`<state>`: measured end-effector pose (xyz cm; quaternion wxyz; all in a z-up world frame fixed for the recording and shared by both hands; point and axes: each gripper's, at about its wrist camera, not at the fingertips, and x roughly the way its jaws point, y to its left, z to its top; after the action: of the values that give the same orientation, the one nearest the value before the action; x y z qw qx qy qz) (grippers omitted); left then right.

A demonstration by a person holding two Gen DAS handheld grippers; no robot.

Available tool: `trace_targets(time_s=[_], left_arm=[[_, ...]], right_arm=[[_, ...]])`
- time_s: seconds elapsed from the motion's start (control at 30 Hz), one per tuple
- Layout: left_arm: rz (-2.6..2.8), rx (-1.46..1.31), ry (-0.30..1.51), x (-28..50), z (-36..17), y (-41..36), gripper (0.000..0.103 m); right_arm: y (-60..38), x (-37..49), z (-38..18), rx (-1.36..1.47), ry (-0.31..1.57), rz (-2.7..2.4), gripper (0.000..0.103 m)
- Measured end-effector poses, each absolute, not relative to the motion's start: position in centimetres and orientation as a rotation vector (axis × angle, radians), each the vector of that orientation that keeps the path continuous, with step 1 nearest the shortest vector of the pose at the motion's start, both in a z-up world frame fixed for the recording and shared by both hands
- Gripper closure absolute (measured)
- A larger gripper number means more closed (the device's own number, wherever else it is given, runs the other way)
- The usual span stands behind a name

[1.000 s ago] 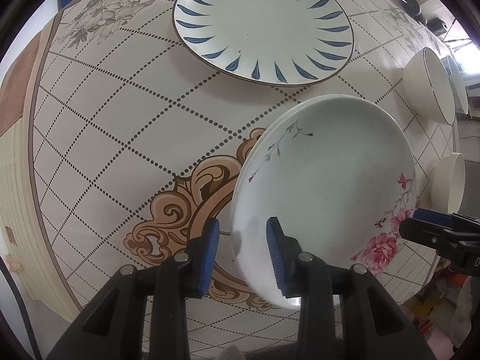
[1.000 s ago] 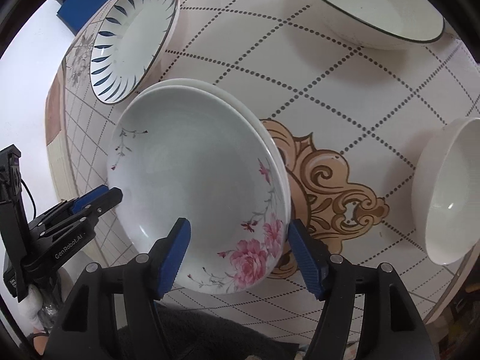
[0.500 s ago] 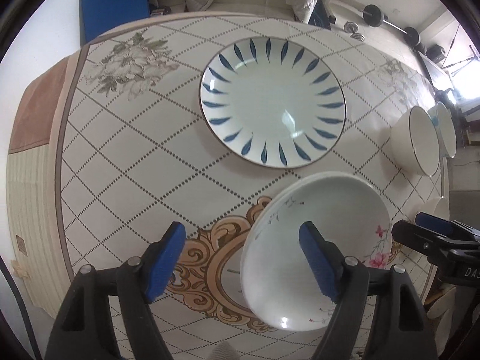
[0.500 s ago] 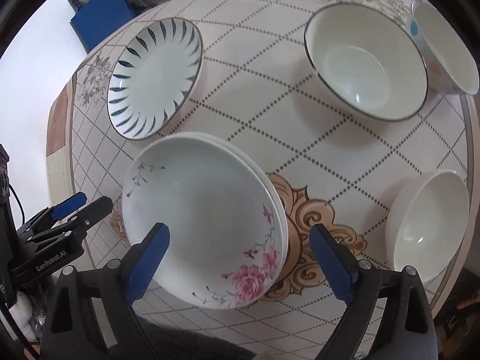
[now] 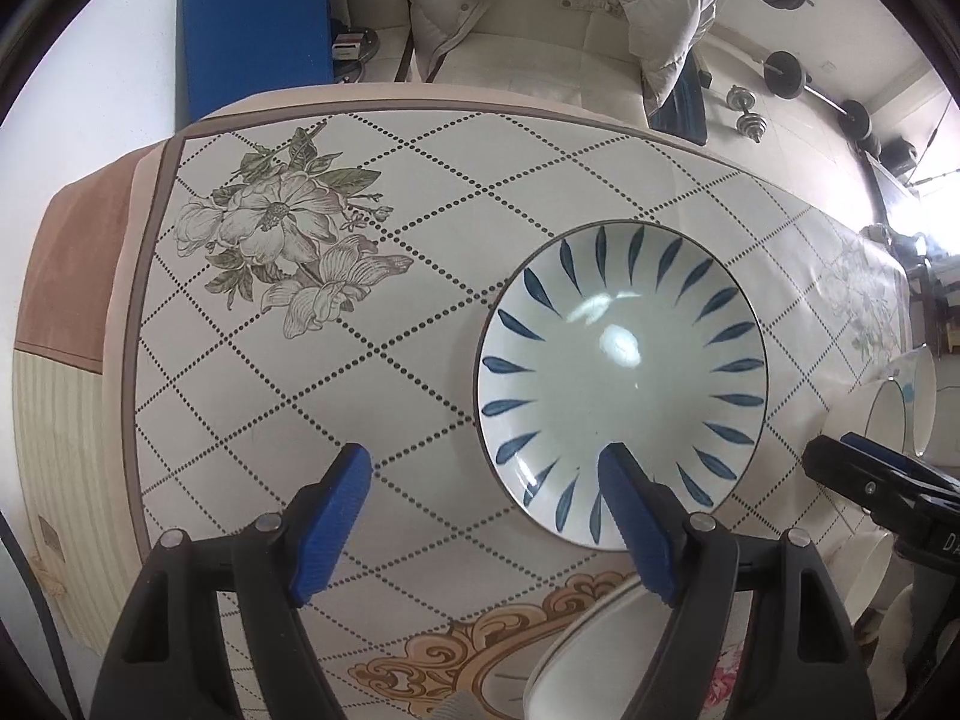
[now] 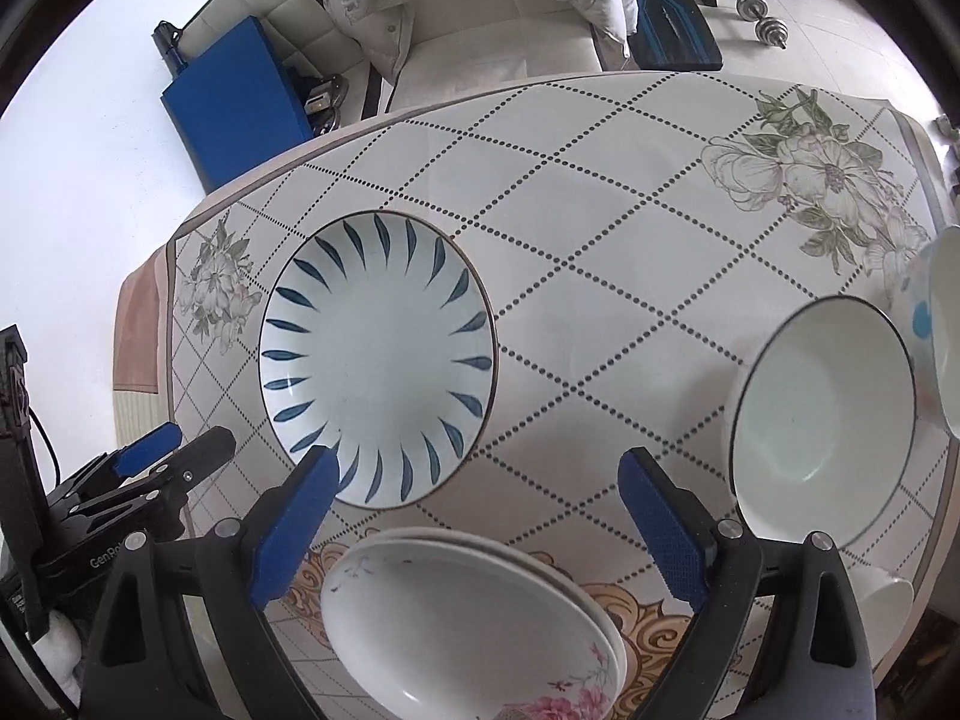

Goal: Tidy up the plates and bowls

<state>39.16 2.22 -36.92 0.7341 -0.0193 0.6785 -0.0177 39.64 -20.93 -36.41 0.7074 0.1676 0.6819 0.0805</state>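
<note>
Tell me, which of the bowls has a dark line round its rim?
The large white bowl at the right of the table. A thin dark line edges its rim; the bowl behind it has blue spots outside, and the small one in front is plain white.

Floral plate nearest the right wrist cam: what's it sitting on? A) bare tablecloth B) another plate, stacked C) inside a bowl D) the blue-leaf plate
B: in the right wrist view a second white rim shows just under the edge of the floral plate, so it is stacked on another plate; the blue-leaf plate lies apart, farther up the table.
</note>
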Motion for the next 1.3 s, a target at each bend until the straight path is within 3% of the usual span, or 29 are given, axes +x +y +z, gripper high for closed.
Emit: trace_targets(time_s=[0.17,0.27,0.33,0.4,0.5,0.6,0.67,0.8,0.87,0.9,1.3], left_arm=[[-0.046,-0.099,1.540,42.0,-39.2,3.7,0.029],[-0.084,-0.143,1.591,43.1,-40.8,3.9,0.037],[-0.120,-0.161,1.619,43.4,-41.5,3.7,0.056],[-0.148,-0.178,1.644,43.6,-42.1,3.4,0.063],[-0.175,-0.166,1.648,44.1,-42.4,2.8,0.065],[-0.198,-0.183,1.669,44.2,-43.0,2.3,0.076],[-0.204,-0.173,1.670,44.2,-43.2,2.1,0.077],[-0.197,-0.152,1.652,44.3,-43.7,1.5,0.080],[-0.194,-0.153,1.638,44.2,-43.7,1.3,0.081],[-0.194,-0.152,1.631,44.1,-43.6,1.4,0.081],[-0.177,-0.124,1.574,42.5,-41.8,2.4,0.085]], right_arm=[[-20.6,42.1,-39.1,0.394,1.579,0.176,0.007],[-20.4,43.1,-40.6,0.426,1.597,0.184,0.008],[-20.3,43.7,-41.7,0.466,1.618,0.200,0.013],[-20.1,44.0,-42.6,0.502,1.636,0.221,0.018],[-19.7,44.5,-43.8,0.532,1.656,0.246,0.026],[-19.7,44.7,-44.9,0.605,1.674,0.280,0.039],[-19.8,44.8,-45.2,0.621,1.677,0.290,0.050],[-19.5,44.8,-45.3,0.566,1.681,0.287,0.061],[-19.6,44.6,-45.1,0.513,1.678,0.267,0.081],[-19.7,44.4,-45.2,0.492,1.675,0.255,0.086],[-20.6,43.6,-44.5,0.494,1.618,0.277,0.089]])
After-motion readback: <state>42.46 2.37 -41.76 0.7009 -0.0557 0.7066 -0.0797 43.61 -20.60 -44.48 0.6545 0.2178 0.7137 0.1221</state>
